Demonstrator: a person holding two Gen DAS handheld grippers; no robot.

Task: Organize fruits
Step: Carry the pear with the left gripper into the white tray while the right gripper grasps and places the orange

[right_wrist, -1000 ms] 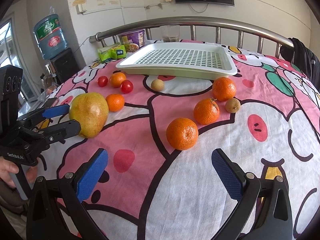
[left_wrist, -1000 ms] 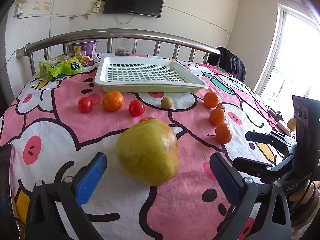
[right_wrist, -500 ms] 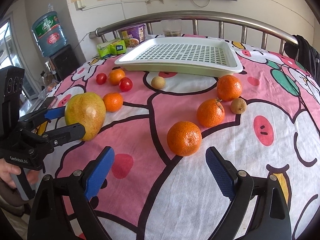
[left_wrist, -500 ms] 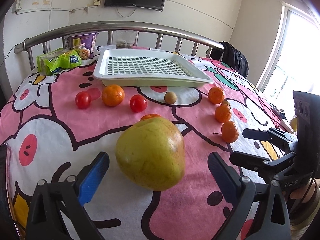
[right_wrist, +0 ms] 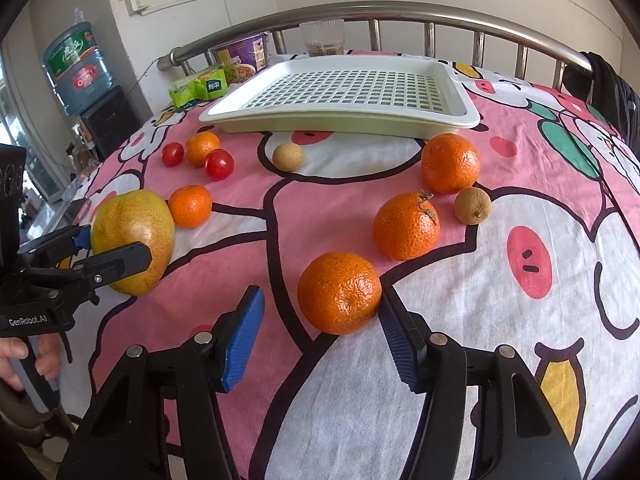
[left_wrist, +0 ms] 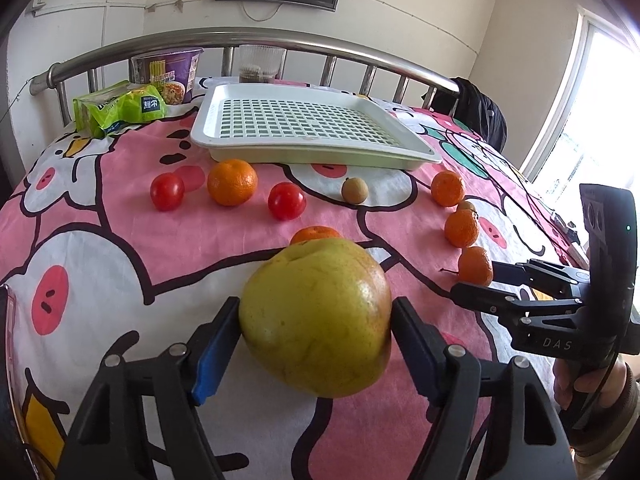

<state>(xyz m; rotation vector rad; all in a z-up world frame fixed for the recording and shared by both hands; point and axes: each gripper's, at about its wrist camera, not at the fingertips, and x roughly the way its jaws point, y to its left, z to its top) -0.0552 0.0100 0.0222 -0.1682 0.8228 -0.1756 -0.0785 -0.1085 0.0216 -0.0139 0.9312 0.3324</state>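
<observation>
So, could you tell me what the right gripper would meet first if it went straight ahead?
The nearest orange, lying between its open jaws; one pad already looks to touch it. Beyond lies another orange.

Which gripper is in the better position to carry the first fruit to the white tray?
Left. The left gripper already has both pads against the big yellow-green fruit. The right gripper is open; the nearest orange touches only one pad. The white tray holds nothing.

My left claw and right claw are black, with blue pads, silver screws, white "DAS" and "GenRobot.AI" lettering; bare-skinned hand.
</observation>
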